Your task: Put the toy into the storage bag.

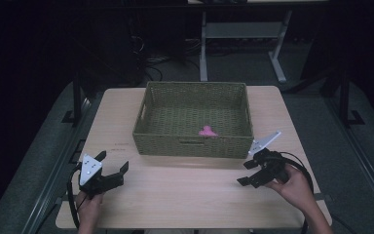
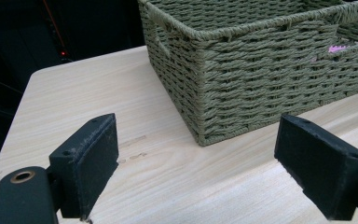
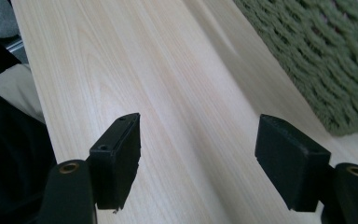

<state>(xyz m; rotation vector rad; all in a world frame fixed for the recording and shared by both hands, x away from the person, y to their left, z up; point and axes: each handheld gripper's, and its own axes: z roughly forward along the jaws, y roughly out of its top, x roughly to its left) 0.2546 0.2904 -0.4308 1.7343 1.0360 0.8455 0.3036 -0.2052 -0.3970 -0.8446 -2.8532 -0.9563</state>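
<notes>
Both grippers are resting low in front of the olive-green woven rope basket (image 1: 195,146), nothing between their spread jaws. The small pink soft-looking object (image 1: 207,131) is lying inside the basket, near its front wall. The left gripper (image 1: 113,162) is sitting off the basket's front left corner, the right gripper (image 1: 246,173) off its front right corner, above the pale wood-grain table (image 1: 185,195). Judging by this, a placing step is closing or a reach into the basket is due next.

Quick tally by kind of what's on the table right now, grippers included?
Woven green basket: 1
Pink item inside the basket: 1
Grippers, both open and empty: 2 (left gripper, right gripper)
Total: 4
</notes>
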